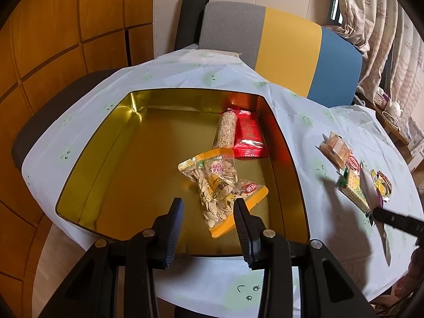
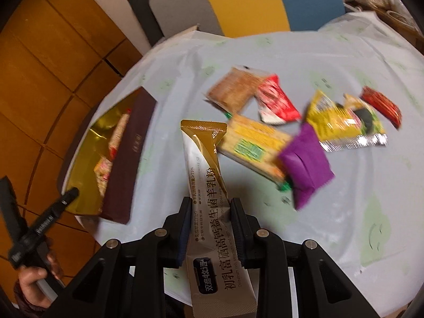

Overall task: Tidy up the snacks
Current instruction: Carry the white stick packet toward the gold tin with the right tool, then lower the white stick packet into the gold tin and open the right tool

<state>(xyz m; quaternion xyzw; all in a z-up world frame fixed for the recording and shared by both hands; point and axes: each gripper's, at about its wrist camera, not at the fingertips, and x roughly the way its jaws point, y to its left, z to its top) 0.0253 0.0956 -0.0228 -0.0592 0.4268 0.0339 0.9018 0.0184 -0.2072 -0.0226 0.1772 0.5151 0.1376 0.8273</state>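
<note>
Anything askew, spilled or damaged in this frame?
Nothing spilled or torn. The seed bag lies diagonally in the tin, unlike the two bars lined up at its far right. Loose snacks overlap in a heap on the table. The right tongs grip a milk-powder stick.

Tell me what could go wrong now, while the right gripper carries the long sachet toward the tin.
1. The right gripper pinches the long sachet at its middle only, so it may twist or slip.
2. The left gripper hangs open above the tin, over the seed bag; the two grippers may collide there.
3. The tin's near wall could catch the sachet's free end.
</note>
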